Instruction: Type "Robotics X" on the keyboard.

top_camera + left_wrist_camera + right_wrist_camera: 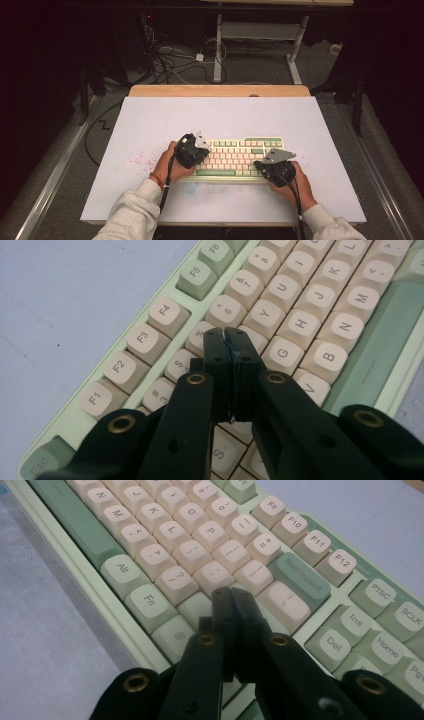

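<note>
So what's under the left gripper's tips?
The left gripper, jaws shut, sits over the keyboard, around the number and letter rows near the 5 key. The keys directly beneath are covered; whether it touches is unclear.
</note>
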The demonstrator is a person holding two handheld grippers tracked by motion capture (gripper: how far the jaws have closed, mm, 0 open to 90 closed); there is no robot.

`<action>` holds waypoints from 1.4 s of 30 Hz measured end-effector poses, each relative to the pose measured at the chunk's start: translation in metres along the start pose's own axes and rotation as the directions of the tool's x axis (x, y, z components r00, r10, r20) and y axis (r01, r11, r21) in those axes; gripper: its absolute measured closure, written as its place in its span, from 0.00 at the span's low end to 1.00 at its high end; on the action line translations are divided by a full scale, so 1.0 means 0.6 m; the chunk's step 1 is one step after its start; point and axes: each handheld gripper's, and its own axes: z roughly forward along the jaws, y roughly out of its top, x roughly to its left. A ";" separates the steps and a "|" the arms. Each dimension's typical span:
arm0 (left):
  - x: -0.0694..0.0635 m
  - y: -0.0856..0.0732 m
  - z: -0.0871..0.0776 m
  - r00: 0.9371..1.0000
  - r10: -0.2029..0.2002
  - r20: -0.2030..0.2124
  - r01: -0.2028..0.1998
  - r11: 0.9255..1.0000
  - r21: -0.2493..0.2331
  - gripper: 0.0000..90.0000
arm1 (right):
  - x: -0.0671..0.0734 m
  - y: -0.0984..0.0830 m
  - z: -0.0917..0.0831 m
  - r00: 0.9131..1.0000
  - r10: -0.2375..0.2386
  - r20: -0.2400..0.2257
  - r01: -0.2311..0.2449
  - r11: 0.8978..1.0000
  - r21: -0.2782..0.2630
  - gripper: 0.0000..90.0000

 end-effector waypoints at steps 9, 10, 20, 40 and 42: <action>-0.010 0.004 -0.011 0.999 0.023 -0.042 -0.024 0.999 -0.034 0.96 | -0.001 0.002 -0.008 1.000 0.007 0.012 -0.007 1.000 -0.023 1.00; -0.010 0.004 -0.014 0.998 0.024 -0.051 -0.026 0.999 -0.041 0.95 | -0.002 0.003 -0.011 1.000 0.007 0.011 -0.006 1.000 -0.029 1.00; -0.015 0.000 -0.045 0.996 0.044 -0.076 -0.054 0.990 -0.130 0.78 | -0.006 0.009 -0.039 1.000 0.013 0.012 -0.012 0.997 -0.078 1.00; -0.043 -0.039 -0.085 0.982 0.030 -0.187 -0.080 0.961 -0.264 0.21 | -0.008 0.010 -0.077 1.000 0.018 0.019 -0.016 0.989 -0.144 0.83; -0.043 -0.046 -0.087 0.983 0.023 -0.182 -0.073 0.960 -0.269 0.20 | -0.007 0.009 -0.081 1.000 0.022 0.020 -0.019 0.987 -0.158 0.79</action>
